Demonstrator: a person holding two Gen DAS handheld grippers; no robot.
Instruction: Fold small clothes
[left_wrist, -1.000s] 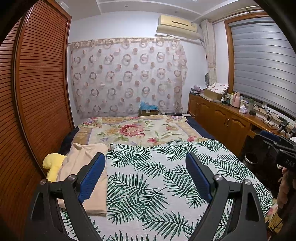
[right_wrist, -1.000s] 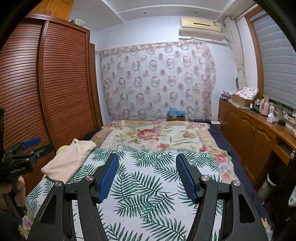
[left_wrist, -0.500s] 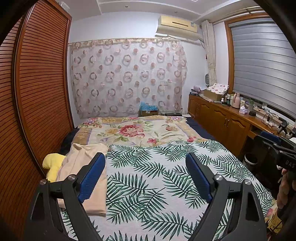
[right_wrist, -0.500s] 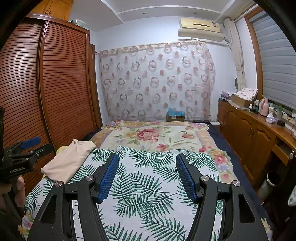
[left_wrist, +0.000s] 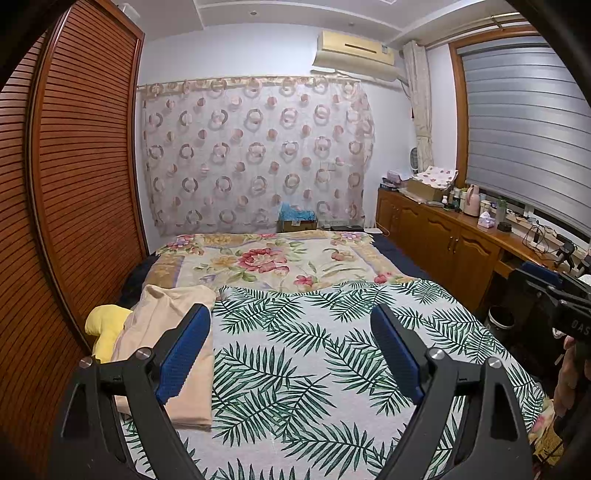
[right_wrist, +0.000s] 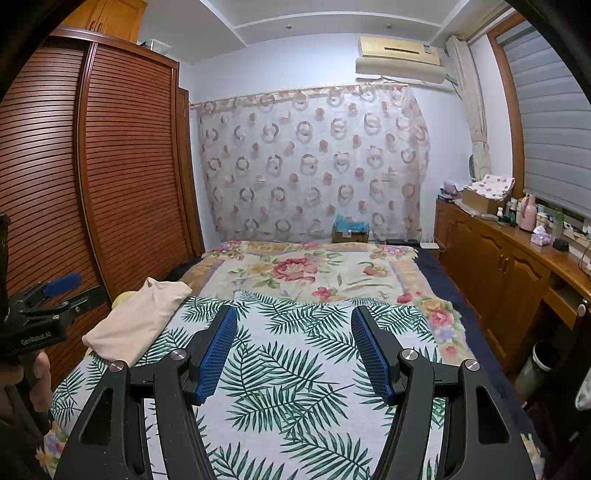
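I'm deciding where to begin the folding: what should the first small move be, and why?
Probably bring the left gripper down toward the beige garment, which lies at the left edge of the leaf-print cover. Both grippers hang open and empty above the bed, the right gripper over bare cover, and that garment lies nearest the left one.

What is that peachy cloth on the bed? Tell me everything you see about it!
The peach cloth looks like a soft, plain garment, folded into a long flat shape with a few gentle wrinkles. It lies on the left edge of the leaf-print sheet, its far end near the flowered blanket. Something yellow sits beside it. Neither gripper touches it.
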